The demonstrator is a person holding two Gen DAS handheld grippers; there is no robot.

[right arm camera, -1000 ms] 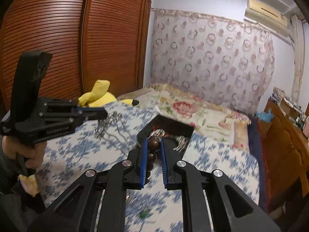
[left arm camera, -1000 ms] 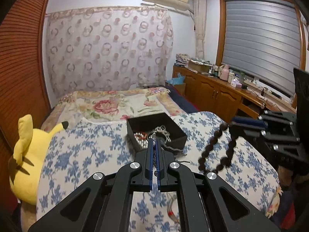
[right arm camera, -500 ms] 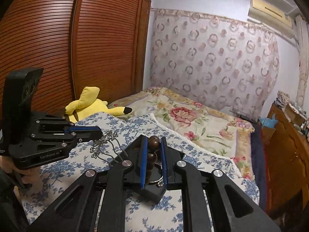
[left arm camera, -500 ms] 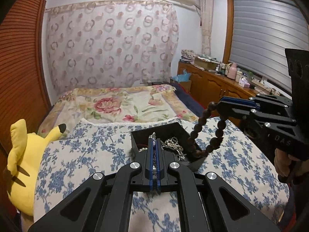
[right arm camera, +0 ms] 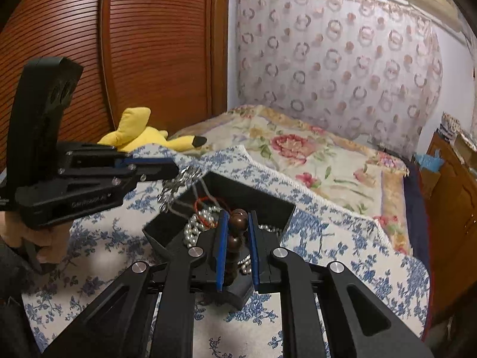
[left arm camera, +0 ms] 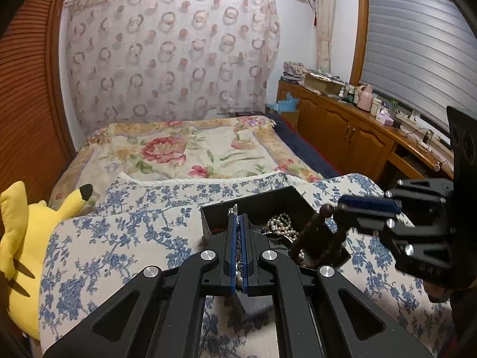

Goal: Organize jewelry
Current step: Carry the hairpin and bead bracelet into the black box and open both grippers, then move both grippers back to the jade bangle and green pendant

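Right wrist view: both grippers over the black jewelry box [right arm camera: 253, 197] on the bed [right arm camera: 328, 232].
Right gripper [right arm camera: 237, 223] clamps a brown bead strand [right arm camera: 235, 238]; left gripper [left arm camera: 237, 223] pinches a silver chain [right arm camera: 179, 185]. White pearls [left arm camera: 281, 223] lie inside. Both strands, raised a second ago, now dip into the box; lettering on the left gripper is unreadable.

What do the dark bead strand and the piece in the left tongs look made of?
Bead strand: probably polished wood, being dark brown round beads with a soft sheen, though resin is possible. Piece in the left tongs: seemingly bright silver-coloured metal, glinting and ornate, with thin chain trailing into the black box; plated or solid is unclear.
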